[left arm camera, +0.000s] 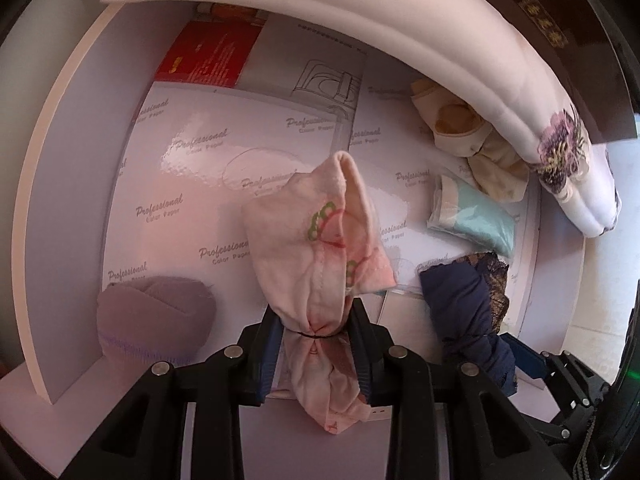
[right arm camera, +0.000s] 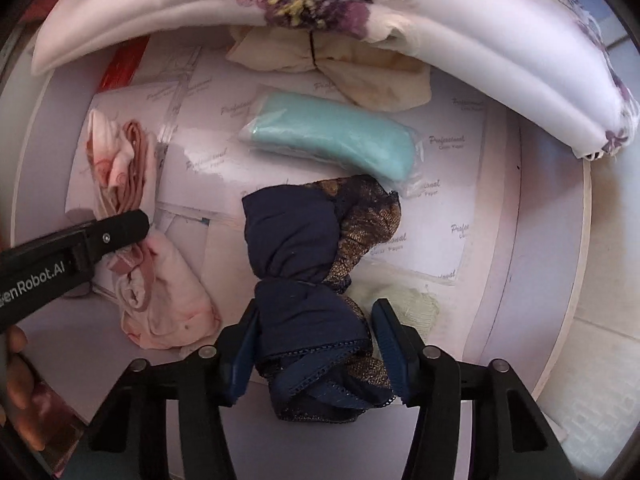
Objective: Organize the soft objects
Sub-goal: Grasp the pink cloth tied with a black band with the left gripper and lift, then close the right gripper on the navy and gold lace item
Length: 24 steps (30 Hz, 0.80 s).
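Your left gripper is clamped on the pink bundle, a rolled pink garment with red and green print tied by a thin black band at its waist; both pads pinch it right at that band, and the bundle's far end stands up off the paper-lined drawer floor.

Your right gripper straddles the navy bundle, dark blue fabric with gold-brown lace. The left pad lies against the cloth, but on the right a sliver of gap shows between pad and lace, so you cannot count that as a firm grip; the bundle rests on the drawer floor with its near end between the jaws.

In the right wrist view, the pink bundle sits to the left of the navy one, apart from it. Just beyond the navy bundle lies the mint-green packet in clear wrap, and farther still the cream bundle, tucked partly under the white floral quilted roll that arches over the far edge. A mauve bundle lies in the near left corner in the left wrist view. A pale cream scrap sits just right of the navy bundle.
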Available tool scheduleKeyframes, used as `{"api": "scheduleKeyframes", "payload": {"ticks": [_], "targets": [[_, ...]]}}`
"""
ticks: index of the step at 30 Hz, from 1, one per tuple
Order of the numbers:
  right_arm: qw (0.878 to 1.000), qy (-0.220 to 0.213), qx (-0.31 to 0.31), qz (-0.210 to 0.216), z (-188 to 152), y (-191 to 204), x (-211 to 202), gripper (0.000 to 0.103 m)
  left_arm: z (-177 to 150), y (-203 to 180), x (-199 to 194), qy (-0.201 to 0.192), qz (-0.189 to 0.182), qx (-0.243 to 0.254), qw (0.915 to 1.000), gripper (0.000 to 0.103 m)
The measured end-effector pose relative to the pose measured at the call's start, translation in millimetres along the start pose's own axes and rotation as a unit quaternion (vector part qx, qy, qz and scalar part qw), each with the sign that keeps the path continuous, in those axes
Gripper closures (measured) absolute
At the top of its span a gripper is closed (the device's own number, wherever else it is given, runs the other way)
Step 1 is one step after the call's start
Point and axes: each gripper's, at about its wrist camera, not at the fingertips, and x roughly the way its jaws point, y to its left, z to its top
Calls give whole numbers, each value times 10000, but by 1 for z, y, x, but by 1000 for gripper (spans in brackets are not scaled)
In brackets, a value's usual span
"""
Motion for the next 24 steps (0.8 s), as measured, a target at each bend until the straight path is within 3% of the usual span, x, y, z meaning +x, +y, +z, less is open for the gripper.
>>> {"api": "scheduleKeyframes", "payload": {"ticks": [8, 18, 24], "targets": [[9997, -2, -184, -156, 2, 12, 6, 44, 0, -10, -10, -95, 13, 151, 9998, 72], [9975, -81, -529, -463, -5, 41, 18, 45, -8, -26, -64, -717, -292, 417, 9961, 73], [9964, -60, -646, -553, -7, 50, 20, 45, -11, -35, -109, -1225, -503, 605, 9893, 73]]}}
